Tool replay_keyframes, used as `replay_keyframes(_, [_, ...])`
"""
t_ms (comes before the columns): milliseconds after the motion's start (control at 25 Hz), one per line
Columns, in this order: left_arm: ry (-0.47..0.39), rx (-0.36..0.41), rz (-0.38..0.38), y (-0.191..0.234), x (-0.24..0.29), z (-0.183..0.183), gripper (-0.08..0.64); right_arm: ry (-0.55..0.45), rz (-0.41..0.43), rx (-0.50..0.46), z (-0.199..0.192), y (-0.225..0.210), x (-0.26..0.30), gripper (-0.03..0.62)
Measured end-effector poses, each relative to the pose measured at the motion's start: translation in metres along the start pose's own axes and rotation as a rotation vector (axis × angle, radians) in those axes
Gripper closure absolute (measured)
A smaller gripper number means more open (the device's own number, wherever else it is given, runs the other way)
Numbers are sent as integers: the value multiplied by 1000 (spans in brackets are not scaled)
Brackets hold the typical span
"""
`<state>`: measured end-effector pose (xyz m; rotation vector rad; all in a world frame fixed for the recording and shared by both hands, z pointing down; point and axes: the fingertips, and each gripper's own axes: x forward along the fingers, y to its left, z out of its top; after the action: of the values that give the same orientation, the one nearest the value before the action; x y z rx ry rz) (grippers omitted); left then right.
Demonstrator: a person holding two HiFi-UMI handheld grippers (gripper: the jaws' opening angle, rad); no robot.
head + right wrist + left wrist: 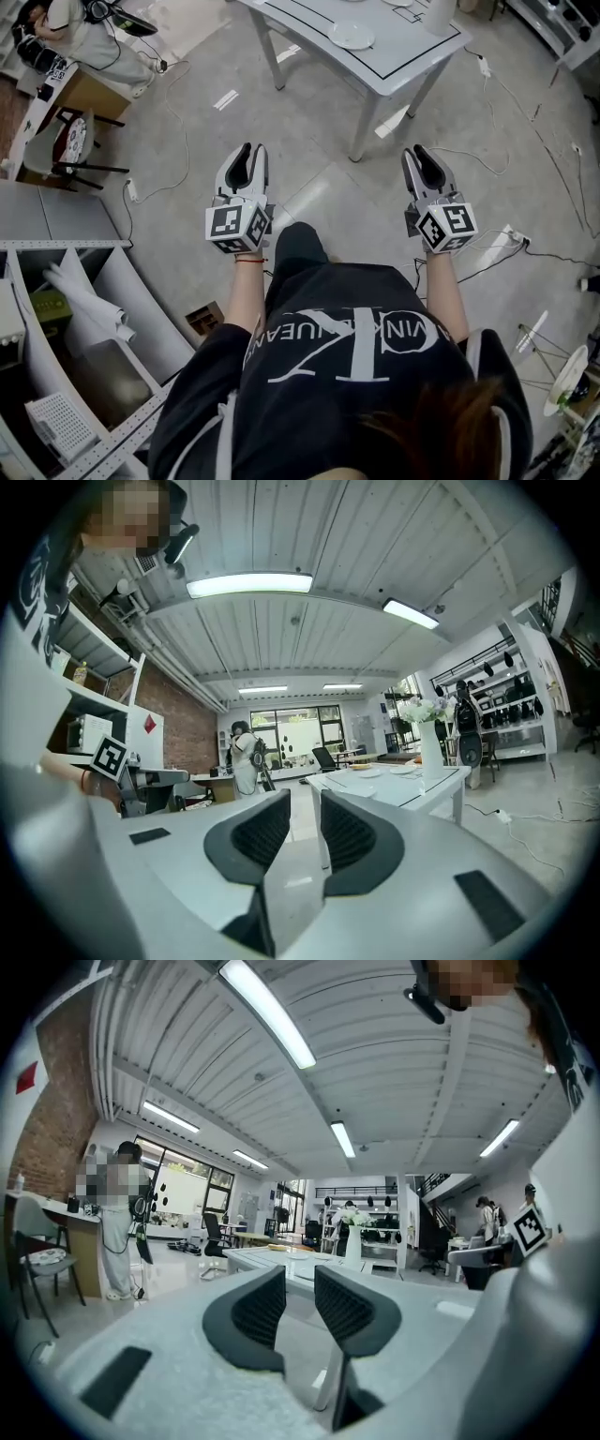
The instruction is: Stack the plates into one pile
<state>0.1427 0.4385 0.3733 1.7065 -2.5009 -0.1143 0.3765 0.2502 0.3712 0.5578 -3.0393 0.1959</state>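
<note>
A white plate (352, 36) lies on the white table (403, 58) ahead of me across the grey floor. In the right gripper view that table (412, 786) carries several plates (367, 772) and a white vase with flowers (429, 745). The left gripper view shows the same table (272, 1262) and vase (353, 1239) far off. My left gripper (247, 157) (300, 1299) and right gripper (419, 157) (305, 829) are both held level in front of me, short of the table. Each is open with nothing between its pads.
Cables and a power strip (511, 239) trail over the floor to the right. Grey shelving (66, 309) stands at my left, with a chair (70, 141) and a seated person (75, 33) beyond it. Another person (246, 757) stands by a far desk.
</note>
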Motion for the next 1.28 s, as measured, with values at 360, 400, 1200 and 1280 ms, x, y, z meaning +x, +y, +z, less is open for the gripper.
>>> replay_keyframes(360, [43,16,-61,37,79,-6,460,30,-31,36,-16,-20,75,505])
replay_keyframes(400, [43,19,-77,42,92,-3,460,28,-41,38,-14,-24,86,505])
replay_keyframes(1200, [126,20,-314,154,321,19,469,46,-235,90,1,-65,285,503])
replay_keyframes(1280, [127,24,-332,163,336,19,469,42,-250,92,-1,-67,299,503])
